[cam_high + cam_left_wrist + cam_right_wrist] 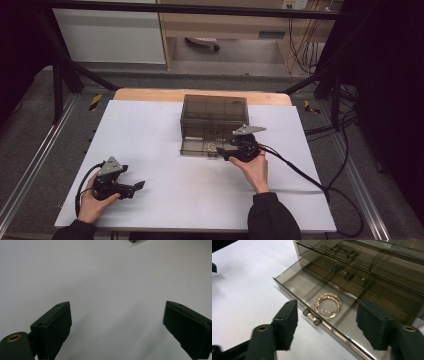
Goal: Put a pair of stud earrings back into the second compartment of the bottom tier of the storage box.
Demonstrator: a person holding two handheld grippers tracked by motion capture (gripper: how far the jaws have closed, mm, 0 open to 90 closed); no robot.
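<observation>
Handle [311,317] of the pulled-out bottom drawer [294,282] in the smoked transparent plastic drawer box [214,116] lies directly ahead of my right gripper [327,326], between its wide-open, empty jaws, long axis crosswise. Gold bangles [328,305] rest inside, just behind it. My left gripper [116,327] rests well apart on the white tabletop [150,135], jaws wide open and empty.

Drawer box [136,241] cut off at twelve o'clock in left gripper view, open drawer [312,287] clipped at five o'clock in right gripper view, upper drawers' contents unreadable through smoked plastic
</observation>
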